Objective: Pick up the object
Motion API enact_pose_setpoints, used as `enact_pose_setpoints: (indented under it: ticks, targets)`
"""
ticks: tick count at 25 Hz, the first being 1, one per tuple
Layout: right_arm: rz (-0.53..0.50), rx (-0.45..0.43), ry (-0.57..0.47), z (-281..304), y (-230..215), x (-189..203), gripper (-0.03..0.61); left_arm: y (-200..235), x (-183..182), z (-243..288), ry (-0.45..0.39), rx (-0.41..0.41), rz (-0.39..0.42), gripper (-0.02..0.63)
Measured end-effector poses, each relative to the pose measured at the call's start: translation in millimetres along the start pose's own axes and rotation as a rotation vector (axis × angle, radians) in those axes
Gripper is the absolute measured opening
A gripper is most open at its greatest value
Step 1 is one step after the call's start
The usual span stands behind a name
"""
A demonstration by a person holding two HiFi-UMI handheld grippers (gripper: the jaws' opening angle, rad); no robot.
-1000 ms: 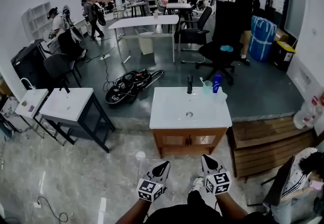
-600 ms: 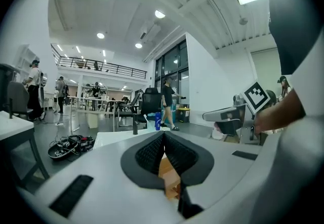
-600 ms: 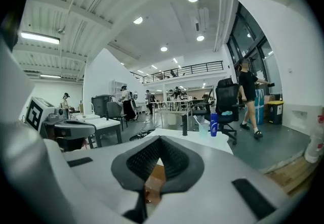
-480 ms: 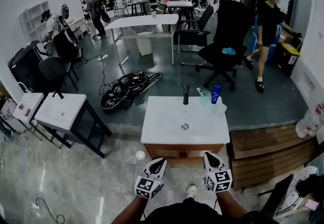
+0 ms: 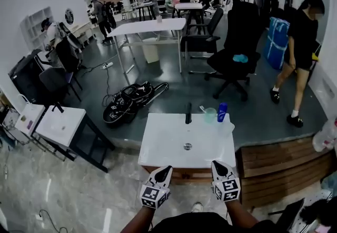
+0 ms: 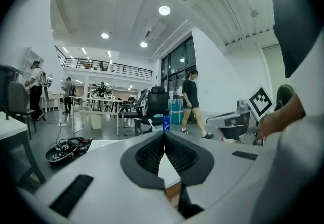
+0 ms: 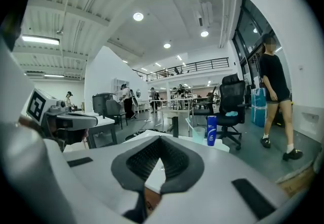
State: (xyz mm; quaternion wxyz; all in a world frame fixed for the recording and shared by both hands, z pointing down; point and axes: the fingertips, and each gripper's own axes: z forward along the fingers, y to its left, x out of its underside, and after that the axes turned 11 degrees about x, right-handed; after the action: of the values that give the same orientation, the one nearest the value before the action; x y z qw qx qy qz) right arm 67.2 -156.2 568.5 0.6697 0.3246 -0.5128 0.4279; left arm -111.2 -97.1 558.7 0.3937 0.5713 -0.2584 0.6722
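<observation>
Blue bottle (image 5: 222, 112) stood at desk (image 5: 164, 142) far edge. Left tongs (image 5: 165, 170), right tongs (image 5: 217, 165) clenched, empty. We judged: spread right tongs before reaching over.

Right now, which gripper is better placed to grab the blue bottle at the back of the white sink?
Right, likely. The blue bottle stands at the white sink top's back right, nearly straight ahead of the right gripper; the left gripper sits farther over. Both are shut, so open first.
</observation>
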Motion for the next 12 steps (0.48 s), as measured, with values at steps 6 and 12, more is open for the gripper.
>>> enact_pose_setpoints:
  ticks: [6,12]
  targets:
    - [0.087,-0.023,0.004,23.8,-31.6,-10.1,0.018,9.5,-12.3,35.1,-0.028,-0.015,-0.019,0.018]
    - [0.12,-0.007,0.0,39.1,-59.7,-16.8,0.018,18.1,-24.2,65.4,-0.04,-0.02,0.0,0.018]
